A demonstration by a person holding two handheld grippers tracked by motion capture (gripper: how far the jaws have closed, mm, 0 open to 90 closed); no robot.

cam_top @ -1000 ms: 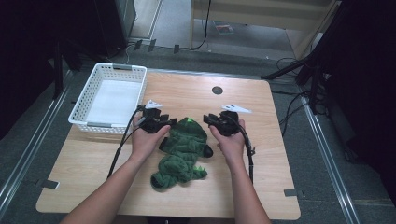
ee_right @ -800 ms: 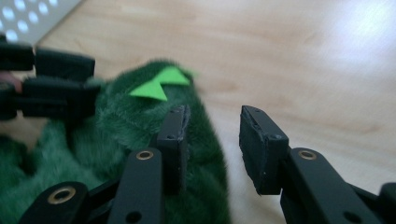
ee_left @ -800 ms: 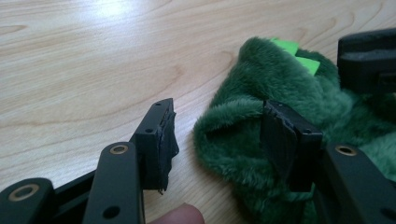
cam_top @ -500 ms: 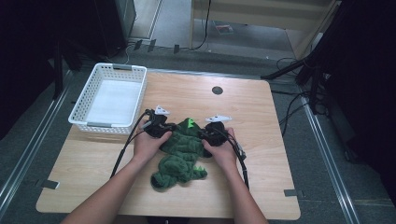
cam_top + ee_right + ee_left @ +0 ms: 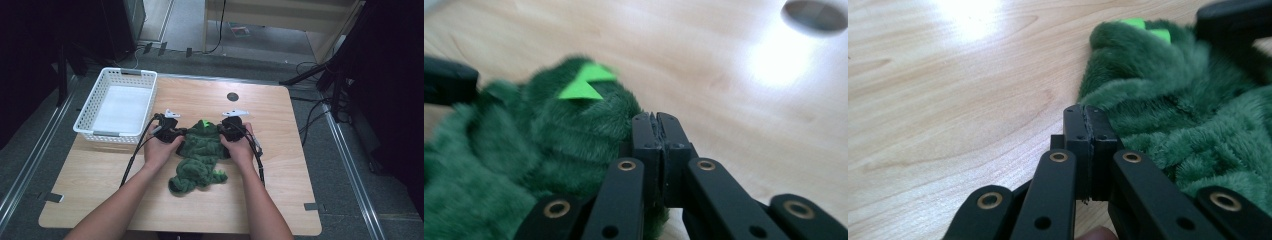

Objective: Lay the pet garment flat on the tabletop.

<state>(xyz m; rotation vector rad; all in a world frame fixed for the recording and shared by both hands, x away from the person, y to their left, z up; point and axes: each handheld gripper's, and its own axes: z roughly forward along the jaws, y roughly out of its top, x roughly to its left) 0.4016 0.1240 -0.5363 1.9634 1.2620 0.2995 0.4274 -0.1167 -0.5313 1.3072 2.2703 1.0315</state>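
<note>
Lying at the middle of the frame on the wooden table (image 5: 280,125), the green plush toy (image 5: 200,155) has the left gripper (image 5: 176,134) touching its left edge and the right gripper (image 5: 226,133) its right edge, both with jaws pressed closed on nothing, beside a white basket (image 5: 120,107) at upper left.

One green plush toy (image 5: 201,152) lies mid-worktop (image 5: 280,200), one white basket (image 5: 120,105) sits at the worktop's far left corner, and two grippers, left gripper (image 5: 172,134) and right gripper (image 5: 227,131), flank the toy.
</note>
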